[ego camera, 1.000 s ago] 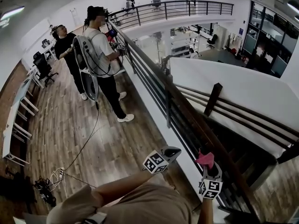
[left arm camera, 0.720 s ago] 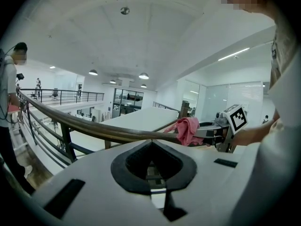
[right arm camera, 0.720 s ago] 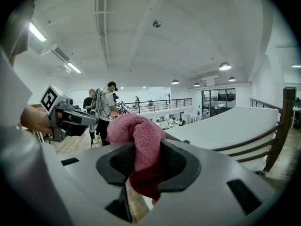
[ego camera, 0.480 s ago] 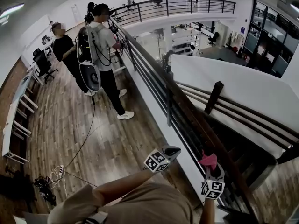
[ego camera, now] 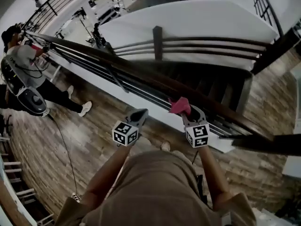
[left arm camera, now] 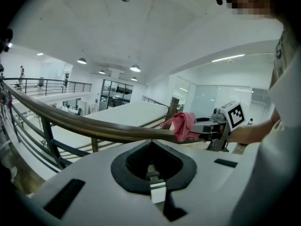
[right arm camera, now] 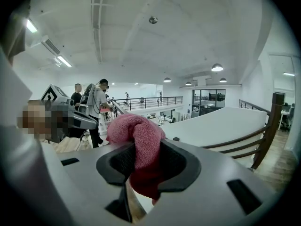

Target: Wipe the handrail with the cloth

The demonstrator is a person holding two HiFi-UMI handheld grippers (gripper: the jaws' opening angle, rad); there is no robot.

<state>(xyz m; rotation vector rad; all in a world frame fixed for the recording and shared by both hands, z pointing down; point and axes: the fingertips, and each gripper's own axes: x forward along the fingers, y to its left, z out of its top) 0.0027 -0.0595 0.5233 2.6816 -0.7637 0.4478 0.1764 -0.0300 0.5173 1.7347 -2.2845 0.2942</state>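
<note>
A brown wooden handrail [ego camera: 117,68] crosses the head view from upper left to lower right. My right gripper [ego camera: 187,113] is shut on a pink cloth [ego camera: 179,105], which rests against the near side of the rail. In the left gripper view the cloth [left arm camera: 184,125] drapes over the handrail [left arm camera: 89,128], held by the right gripper [left arm camera: 196,129]. The bunched cloth [right arm camera: 137,138] fills the right gripper [right arm camera: 141,160]. My left gripper [ego camera: 137,115] hangs just short of the rail, to the cloth's left, shut and holding nothing. Its jaws [left arm camera: 151,147] meet in a point.
Dark metal bars [ego camera: 99,74] run under the rail. Beyond it a staircase [ego camera: 211,86] drops away, with a white wall [ego camera: 188,22] behind. A person with a backpack rig [ego camera: 26,79] stands by the rail at far left. A cable [ego camera: 63,145] lies on the wooden floor.
The head view has swung round and down, so the rail now crosses the frame. Both grippers sit higher and nearer the middle, the cloth now against the rail.
</note>
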